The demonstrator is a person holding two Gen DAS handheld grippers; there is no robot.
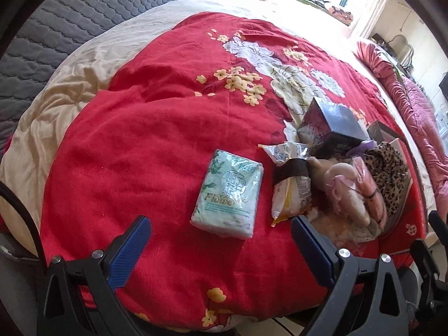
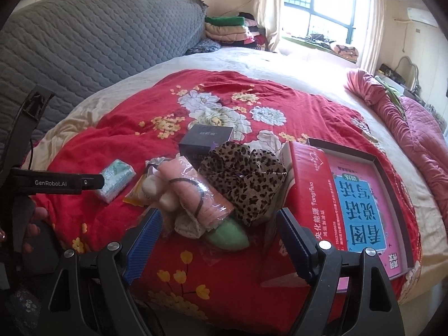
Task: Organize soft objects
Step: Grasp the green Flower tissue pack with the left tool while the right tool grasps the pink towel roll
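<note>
A pale green tissue pack [image 1: 228,196] [image 2: 116,180] lies on the red floral blanket [image 1: 156,128], just ahead of my open left gripper [image 1: 221,235]. To its right sit a crinkly snack bag [image 1: 291,184], a plush toy [image 1: 344,187] and a wrapped pink cloth [image 2: 193,196]. My right gripper [image 2: 218,229] stands open over a green soft item [image 2: 228,236] and a small patterned cloth [image 2: 187,228], with nothing held. A leopard-print cloth [image 2: 246,176] lies beside a red carton [image 2: 310,196].
A dark box [image 1: 330,128] [image 2: 205,140] stands behind the pile. An open tray with a pink and blue book [image 2: 366,204] lies at the right. A grey quilted headboard [image 2: 84,56], folded clothes [image 2: 232,30] and a pink quilt [image 2: 414,128] ring the bed.
</note>
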